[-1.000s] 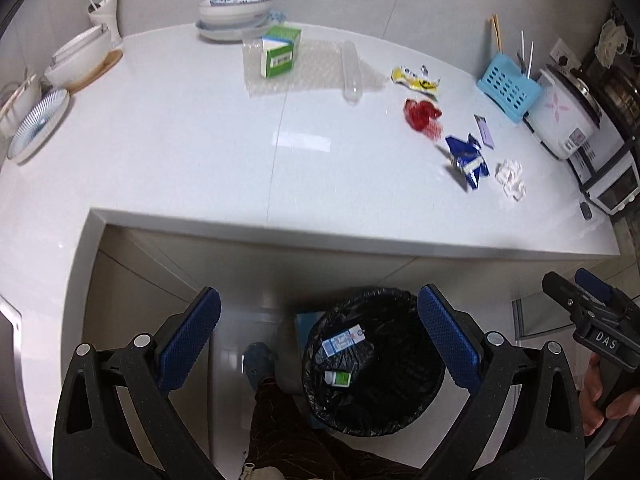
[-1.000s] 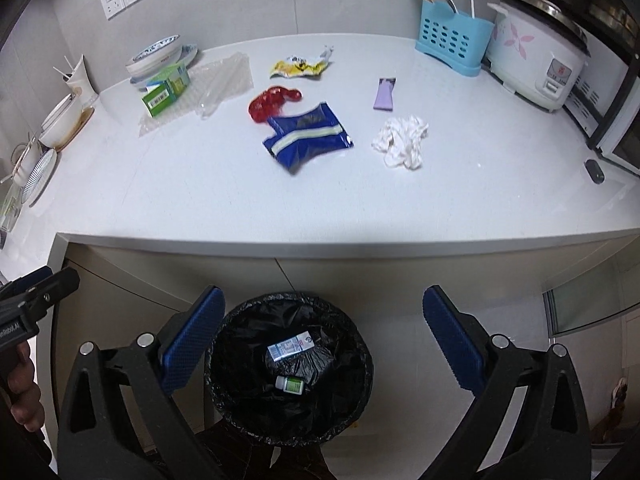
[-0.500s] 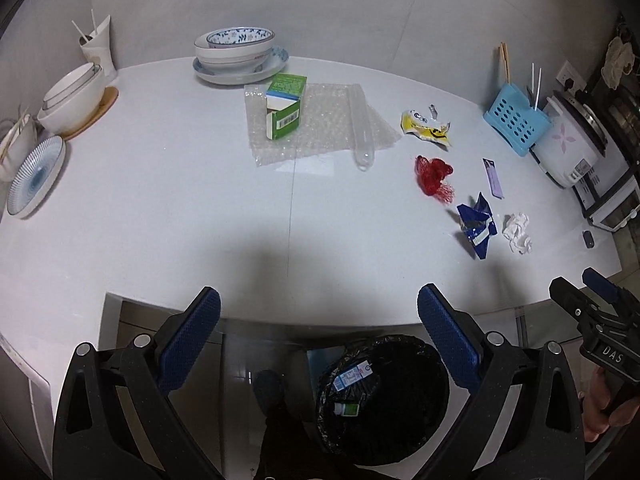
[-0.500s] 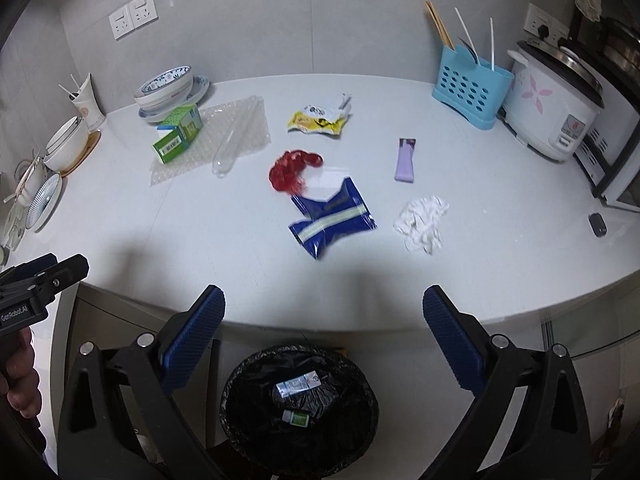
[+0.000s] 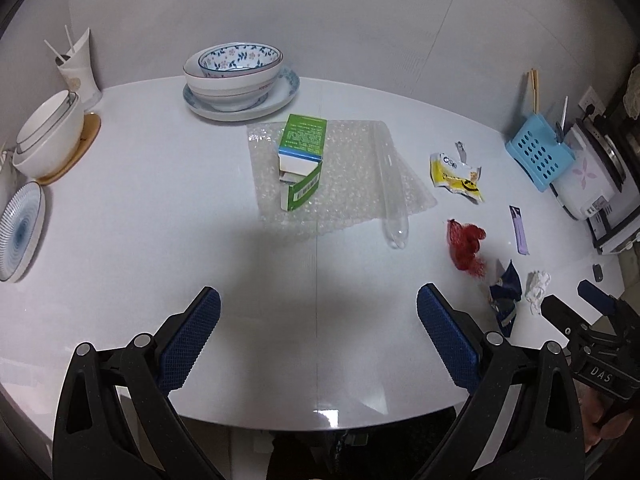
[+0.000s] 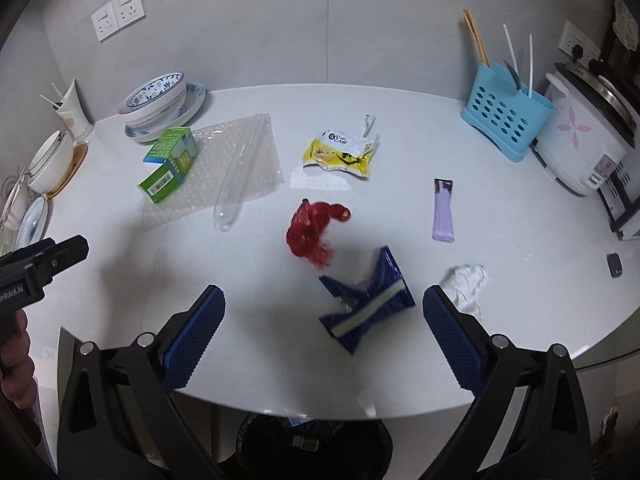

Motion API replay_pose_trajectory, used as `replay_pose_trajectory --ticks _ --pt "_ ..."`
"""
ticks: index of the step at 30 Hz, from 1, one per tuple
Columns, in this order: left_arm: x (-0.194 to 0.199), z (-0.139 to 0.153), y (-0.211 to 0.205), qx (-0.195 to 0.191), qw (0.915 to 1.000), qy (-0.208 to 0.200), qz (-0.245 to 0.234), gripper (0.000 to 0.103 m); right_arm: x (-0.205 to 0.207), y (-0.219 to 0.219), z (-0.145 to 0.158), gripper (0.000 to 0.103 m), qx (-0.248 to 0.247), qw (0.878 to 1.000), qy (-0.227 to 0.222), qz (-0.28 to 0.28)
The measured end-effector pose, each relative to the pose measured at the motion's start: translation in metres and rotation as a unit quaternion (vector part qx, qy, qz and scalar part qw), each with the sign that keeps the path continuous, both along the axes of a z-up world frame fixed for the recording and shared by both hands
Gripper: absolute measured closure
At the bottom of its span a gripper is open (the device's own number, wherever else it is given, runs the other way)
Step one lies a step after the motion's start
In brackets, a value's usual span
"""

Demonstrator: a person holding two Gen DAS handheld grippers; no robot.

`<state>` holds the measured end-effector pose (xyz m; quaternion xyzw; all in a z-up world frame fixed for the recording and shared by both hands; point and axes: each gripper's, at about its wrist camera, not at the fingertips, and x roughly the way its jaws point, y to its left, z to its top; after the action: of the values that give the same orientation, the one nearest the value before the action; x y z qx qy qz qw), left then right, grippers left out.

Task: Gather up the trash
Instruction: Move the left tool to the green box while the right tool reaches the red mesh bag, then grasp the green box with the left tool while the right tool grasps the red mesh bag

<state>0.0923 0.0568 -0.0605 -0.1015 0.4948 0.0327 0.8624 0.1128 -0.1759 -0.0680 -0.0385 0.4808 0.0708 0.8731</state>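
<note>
**A:** Where was the trash when you looked?

**B:** Scattered over the white counter [image 6: 500, 216]. Through the right wrist camera I had the blue wrapper [image 6: 366, 306] nearest, lying flat between my right gripper [image 6: 324, 322]'s spread fingers but beyond them, not touched. Just behind it sat the red net [image 6: 314, 232], then the yellow packet [image 6: 340, 154] farther back. The crumpled tissue [image 6: 466, 280] lay just right of the blue wrapper, and the lilac sachet [image 6: 443, 210] behind that.

**A:** And the left side?

**B:** My left gripper [image 5: 318, 338] hung spread wide over bare counter, gripping nothing. Its camera faced the green box [image 5: 302, 160], flap open, resting on the bubble wrap [image 5: 352, 176], with a clear tube [image 5: 390, 196] along the sheet's right side. The same red net [image 5: 466, 250], blue wrapper [image 5: 506, 294] and tissue [image 5: 538, 284] sat squeezed at its right edge.

**A:** Anything one camera caught that the other missed?

**B:** Only the right view showed the black-lined bin [image 6: 314, 446] below the counter's front edge, something small and green inside. The left view gave the stacked bowls [image 5: 234, 74] on their plate head-on. Each camera caught the other gripper at its margin; both were released.

**A:** Beyond the trash?

**B:** A blue utensil caddy [image 6: 506, 110] and rice cooker [image 6: 588, 140] at the far right.
</note>
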Motion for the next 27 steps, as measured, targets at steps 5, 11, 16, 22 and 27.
replay_pose_trajectory --ticks 5,11,16,22,27 --pt "0.042 -0.011 0.017 -0.007 0.9999 0.008 0.002 0.007 0.033 0.01 -0.013 0.008 -0.002 1.0 0.022 -0.013" --pt "0.094 -0.03 0.034 -0.013 0.9997 0.019 -0.001 0.007 0.067 0.013 -0.038 0.008 0.001 0.998 0.056 -0.041" --pt "0.133 -0.045 0.045 -0.005 0.9996 0.027 -0.008 0.007 0.091 0.015 -0.057 0.013 0.005 0.995 0.082 -0.062" --pt "0.164 -0.061 0.049 -0.004 0.9989 0.044 -0.019 0.007 0.109 0.02 -0.075 0.02 0.012 0.991 0.107 -0.081" --pt "0.182 -0.07 0.047 -0.003 0.9979 0.055 -0.034 0.01 0.118 0.02 -0.089 0.028 0.014 0.986 0.134 -0.098"
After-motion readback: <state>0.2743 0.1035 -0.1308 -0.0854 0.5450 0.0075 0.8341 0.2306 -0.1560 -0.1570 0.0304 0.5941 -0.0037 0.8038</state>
